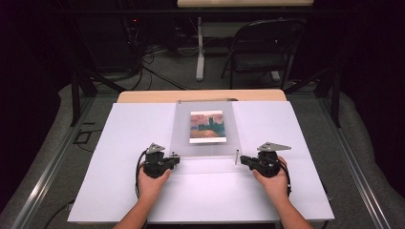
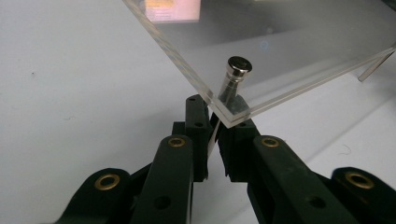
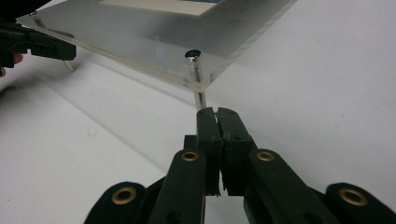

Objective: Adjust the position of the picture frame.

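I'm looking down on the counter (image 1: 119,191), covered by a white sheet, and a clear acrylic frame (image 1: 205,143) sits at its middle with a small painted print (image 1: 207,126) of orange sky and dark towers sandwiched inside. The frame is propped up on slim metal standoff pins, so the panel floats above the sheet rather than lying flat on it.

My left gripper (image 1: 175,159) is in at the frame's near left corner. In the left gripper view its jaws are drawn narrow around that corner of the acrylic frame (image 2: 280,60), the double-layer edge sitting right between the pads, and the silver standoff cap (image 2: 239,65) stands up through the panel just above them. I read that as a pinch on the corner.

My right gripper (image 1: 243,159) sits at the near right corner. In the right gripper view its jaws are pressed together, pad to pad, with nothing between them. Their tips lie just below the standoff pin (image 3: 200,99) that comes down from the corner of the panel, near it but I can't tell if they touch. The pin's round cap (image 3: 193,55) shows on top of the acrylic. Farther off in that same view, my left gripper (image 3: 70,49) reaches the opposite corner.

Both hands rest low on the sheet, one on each side of the frame.
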A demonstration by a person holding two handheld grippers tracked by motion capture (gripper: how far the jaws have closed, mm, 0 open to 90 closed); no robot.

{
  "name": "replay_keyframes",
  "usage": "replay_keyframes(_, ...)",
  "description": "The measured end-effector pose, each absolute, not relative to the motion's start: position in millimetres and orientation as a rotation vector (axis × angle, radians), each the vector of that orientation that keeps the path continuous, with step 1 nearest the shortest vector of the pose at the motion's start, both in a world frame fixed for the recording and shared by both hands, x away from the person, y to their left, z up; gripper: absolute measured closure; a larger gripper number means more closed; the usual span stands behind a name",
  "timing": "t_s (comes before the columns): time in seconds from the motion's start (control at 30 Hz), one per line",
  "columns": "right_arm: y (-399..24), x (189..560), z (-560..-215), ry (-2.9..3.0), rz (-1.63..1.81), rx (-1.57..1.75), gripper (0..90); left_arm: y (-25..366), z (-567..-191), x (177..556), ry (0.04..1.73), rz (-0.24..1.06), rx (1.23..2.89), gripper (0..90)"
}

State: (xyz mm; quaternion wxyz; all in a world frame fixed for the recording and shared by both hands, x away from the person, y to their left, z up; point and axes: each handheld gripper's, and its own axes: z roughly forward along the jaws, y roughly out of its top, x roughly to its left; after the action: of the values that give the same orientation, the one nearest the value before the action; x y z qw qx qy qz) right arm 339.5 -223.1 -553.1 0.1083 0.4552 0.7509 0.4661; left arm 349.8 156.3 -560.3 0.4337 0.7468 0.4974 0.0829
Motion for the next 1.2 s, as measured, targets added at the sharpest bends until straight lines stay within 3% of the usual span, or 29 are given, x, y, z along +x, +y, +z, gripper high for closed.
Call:
replay_keyframes(0.5, -230, 338, -551, 2.181, 1.384, 1.354, 81.7, 160, -559, 348, 1.245, 0.208, 1.858, 82.7)
replay_keyframes(0.87, -231, 337, -549, 2.144, 1.390, 1.342, 68.9, 161, -560, 344, 1.253, 0.196, 1.833, 79.9)
replay_keyframes(1.03, -228, 332, -542, 2.134, 1.333, 1.264, 60.5, 163, -556, 331, 1.232, 0.202, 1.854, 65.8)
replay_keyframes(1.2, -227, 330, -539, 2.151, 1.313, 1.230, 59.8, 166, -549, 322, 1.215, 0.226, 1.849, 54.1)
